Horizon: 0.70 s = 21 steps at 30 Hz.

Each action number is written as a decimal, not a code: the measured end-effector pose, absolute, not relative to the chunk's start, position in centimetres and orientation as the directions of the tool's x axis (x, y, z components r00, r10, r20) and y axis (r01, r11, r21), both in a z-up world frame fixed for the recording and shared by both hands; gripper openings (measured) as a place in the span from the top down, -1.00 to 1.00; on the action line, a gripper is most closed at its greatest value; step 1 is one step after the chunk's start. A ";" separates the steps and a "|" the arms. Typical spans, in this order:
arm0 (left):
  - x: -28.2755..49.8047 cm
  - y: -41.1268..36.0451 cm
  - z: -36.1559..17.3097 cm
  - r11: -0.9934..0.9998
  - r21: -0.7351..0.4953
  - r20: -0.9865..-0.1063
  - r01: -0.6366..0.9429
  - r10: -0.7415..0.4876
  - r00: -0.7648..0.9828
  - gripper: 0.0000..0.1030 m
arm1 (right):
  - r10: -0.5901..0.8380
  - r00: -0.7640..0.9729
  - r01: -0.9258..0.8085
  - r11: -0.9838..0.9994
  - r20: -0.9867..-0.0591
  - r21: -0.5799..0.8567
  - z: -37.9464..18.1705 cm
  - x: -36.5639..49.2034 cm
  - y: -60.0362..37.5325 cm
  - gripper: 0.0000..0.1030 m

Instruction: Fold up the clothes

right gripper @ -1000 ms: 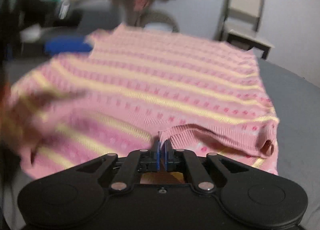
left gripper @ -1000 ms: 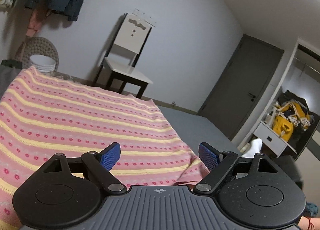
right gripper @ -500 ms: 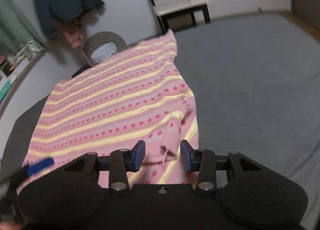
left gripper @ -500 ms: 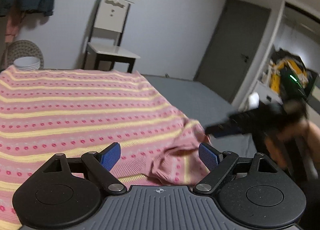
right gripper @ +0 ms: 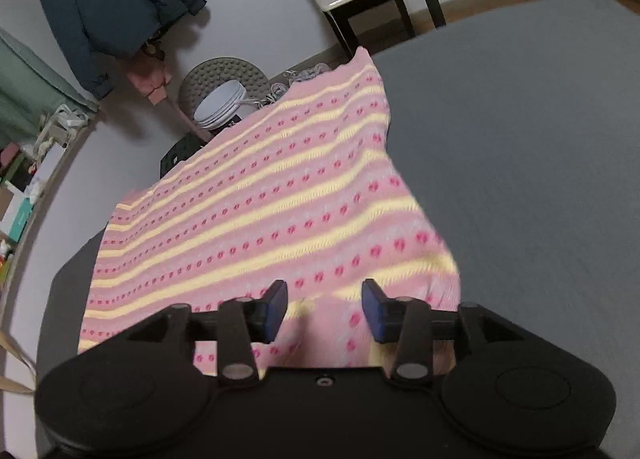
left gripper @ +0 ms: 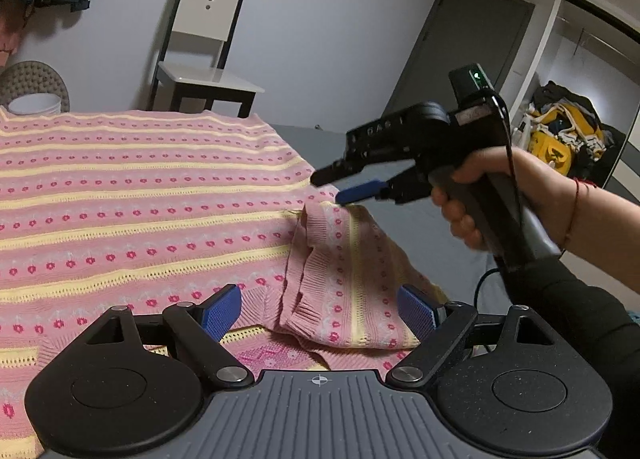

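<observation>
The left gripper (left gripper: 319, 311) had its blue-padded fingers (left gripper: 221, 312) spread wide and held nothing; between them, and just beyond, lay the folded-over sleeve (left gripper: 340, 275) of the pink striped sweater (left gripper: 132, 195), its ribbed cuff end nearest the camera. The right gripper (right gripper: 324, 309) was likewise parted, its fingers (right gripper: 276, 309) apart above the sweater's near edge with no cloth pinched between them, though that view was blurred, so contact with the knit below could not be judged. In the left wrist view the right gripper (left gripper: 352, 187) hung just above the far end of the sleeve, gripped by a hand (left gripper: 492, 195) with a dark sleeve cuff behind it. The sweater lay flat on the grey bed (right gripper: 520, 163), its long axis running away from both cameras toward the far wall, its yellow and pink bands crossing that axis. The sleeve lay along the sweater's right edge, roughly parallel to the long axis. Beyond the bed's far end stood a chair (left gripper: 204, 55), a white bucket (right gripper: 220, 103), and a dark jacket (right gripper: 100, 11) hanging on the wall.
</observation>
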<state>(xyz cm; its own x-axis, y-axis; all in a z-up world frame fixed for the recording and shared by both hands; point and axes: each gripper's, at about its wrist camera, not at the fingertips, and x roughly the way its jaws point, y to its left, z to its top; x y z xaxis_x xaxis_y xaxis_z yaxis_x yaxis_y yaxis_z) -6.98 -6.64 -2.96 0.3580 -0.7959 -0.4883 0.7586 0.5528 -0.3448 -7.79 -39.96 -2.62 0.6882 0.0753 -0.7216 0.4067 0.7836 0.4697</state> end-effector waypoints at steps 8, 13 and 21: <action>-7.3 -7.2 -2.9 0.582 -0.285 -0.529 0.761 -0.758 0.382 -0.67 | -0.019 0.609 0.385 0.881 -0.793 0.274 -0.4 -14.4 -39.1 0.20; -7.1 -6.5 -2.3 0.634 -0.218 -0.537 0.742 -0.713 0.452 -0.66 | -0.032 0.530 0.151 0.987 -0.848 0.057 -1.9 -20.0 -33.9 0.20; -4.9 -1.8 1.1 0.725 -0.251 -0.458 0.642 -0.673 0.581 -0.66 | 0.020 0.584 -0.039 0.999 -0.812 -0.003 -3.9 -20.4 -28.9 0.22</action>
